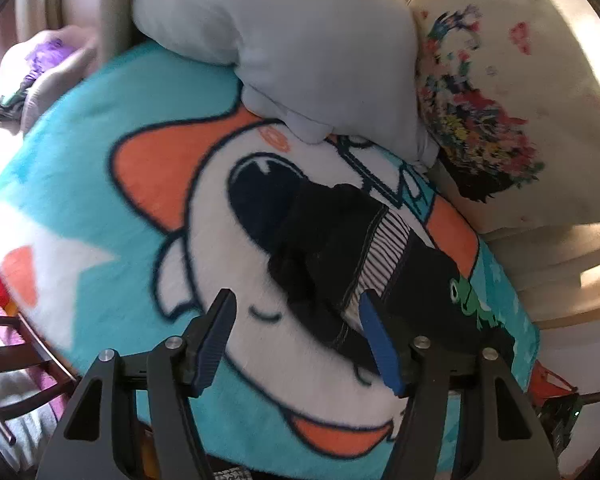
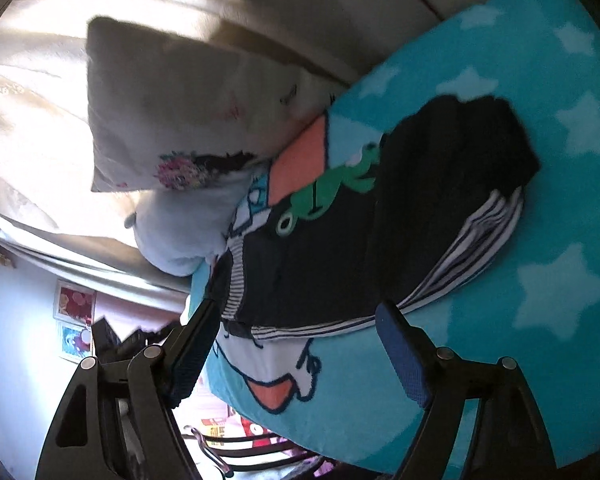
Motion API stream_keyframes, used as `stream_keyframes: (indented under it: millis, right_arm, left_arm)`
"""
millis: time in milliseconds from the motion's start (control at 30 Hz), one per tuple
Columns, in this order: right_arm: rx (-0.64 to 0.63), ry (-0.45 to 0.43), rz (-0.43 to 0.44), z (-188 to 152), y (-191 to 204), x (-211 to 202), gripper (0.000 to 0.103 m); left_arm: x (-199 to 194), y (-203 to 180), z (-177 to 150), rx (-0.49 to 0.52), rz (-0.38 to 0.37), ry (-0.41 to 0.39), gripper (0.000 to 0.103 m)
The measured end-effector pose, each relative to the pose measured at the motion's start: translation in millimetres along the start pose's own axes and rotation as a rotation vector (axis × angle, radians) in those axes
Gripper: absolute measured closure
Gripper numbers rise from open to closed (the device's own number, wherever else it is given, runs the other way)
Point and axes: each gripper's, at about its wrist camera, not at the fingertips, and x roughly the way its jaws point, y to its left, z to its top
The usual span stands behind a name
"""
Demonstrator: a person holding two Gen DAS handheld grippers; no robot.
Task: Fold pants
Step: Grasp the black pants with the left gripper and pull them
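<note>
Big picture first: the teal cartoon blanket [image 1: 100, 168] covers the whole work surface, w/ a grey pillow [image 1: 300, 40] and a floral pillow [image 1: 500, 112] stacked at its far edge.

On the blanket, the dark pants [image 1: 340, 248] lie bunched, partly doubled over by the look of it, striped lining showing and a green frog patch [image 1: 466, 300] on one side.

Now the key relation. From the left gripper [image 1: 296, 332] the pants sit ahead and to the right; its right finger [image 1: 380, 344] overlaps the cloth edge in this view, contact unclear. Long axis runs from near-right up toward centre, diagonal to the jaws. From the right gripper [image 2: 296, 344] the pants [image 2: 380, 220] are dead ahead, striped hem [image 2: 312, 330] right between the fingertips, so I'd call the right hand nearer and better lined up.

Jaws: both spread wide, nothing pinched in either.

Views differ: right cam shows the folded dark end [image 2: 480, 140] and frog [image 2: 332, 188] clearly; left cam shows the crumpled near-left mass instead. Neither shows full leg layout, so fold stage is a guess.
</note>
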Motion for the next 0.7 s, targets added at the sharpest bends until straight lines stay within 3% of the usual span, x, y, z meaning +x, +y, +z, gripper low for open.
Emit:
stream_keyframes:
  millis: [233, 300, 333, 367, 700]
  right_arm:
    - [0.045, 0.051, -0.008, 3.1, 4.0, 28.8, 0.018]
    - [0.061, 0.059, -0.01, 4.7, 4.9, 35.0, 0.018]
    - [0.063, 0.065, -0.01, 5.5, 5.6, 38.4, 0.018]
    - [0.063, 0.067, -0.01, 6.3, 6.5, 40.1, 0.018]
    - [0.08, 0.108, 0.028, 7.6, 6.8, 55.3, 0.018]
  left_arm:
    - [51.9, -3.7, 20.6, -0.006, -0.025, 0.135, 0.049]
    - [57.8, -8.5, 24.1, 0.018, -0.001, 0.135, 0.062]
    - [57.8, -11.1, 25.7, 0.032, 0.01, 0.127, 0.077]
    - [57.6, -13.4, 28.0, 0.045, 0.022, 0.126, 0.085]
    - [41.9, -12.0, 33.8, 0.01, -0.024, 0.128, 0.088]
